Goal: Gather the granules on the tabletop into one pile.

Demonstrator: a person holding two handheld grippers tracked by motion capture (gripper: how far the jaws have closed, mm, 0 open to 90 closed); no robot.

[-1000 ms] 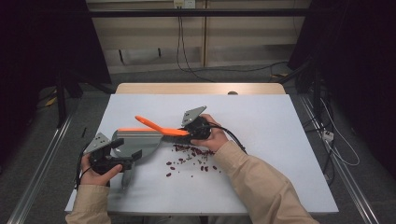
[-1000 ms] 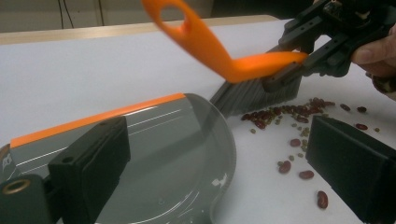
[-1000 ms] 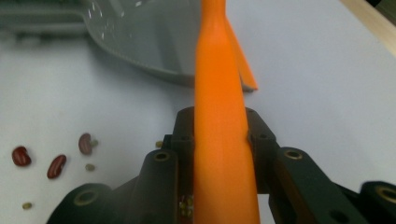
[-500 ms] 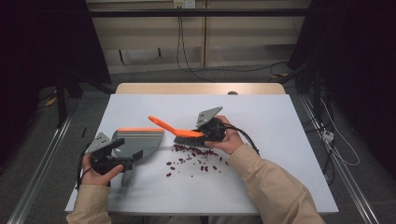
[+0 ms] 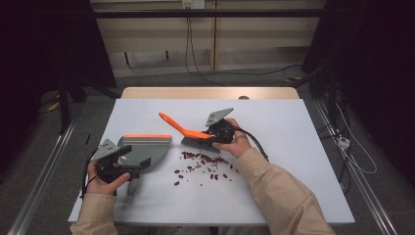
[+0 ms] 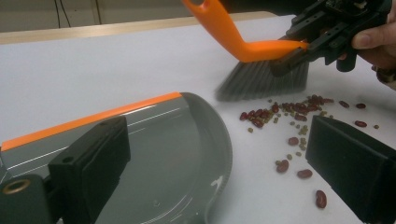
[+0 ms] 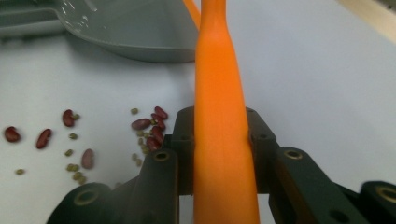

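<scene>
An orange hand brush [image 5: 188, 131] with grey bristles [image 6: 261, 81] stands just behind a scatter of red and green beans [image 5: 203, 164] on the white table. My right gripper [image 5: 215, 133] is shut on its orange back [image 7: 222, 116]. A grey dustpan [image 5: 147, 149] with an orange lip lies flat to the left of the beans [image 6: 289, 112]. My left gripper [image 5: 133, 157] hovers at the pan's near side with jaws wide apart. One jaw sits over the dustpan [image 6: 154, 154]; the other is over bare table beside it. The right gripper [image 6: 303, 44] shows at upper right in the left gripper view.
The white table top [image 5: 293, 147] ends in a wooden strip [image 5: 210, 92] at the back. Metal rails [image 5: 44, 186] run along the floor on both sides. Cables [image 5: 342, 142] lie on the floor at the right.
My right gripper has carried the brush to the right, from beside the dustpan's lip to behind the bean pile. The left gripper and dustpan have stayed put.
</scene>
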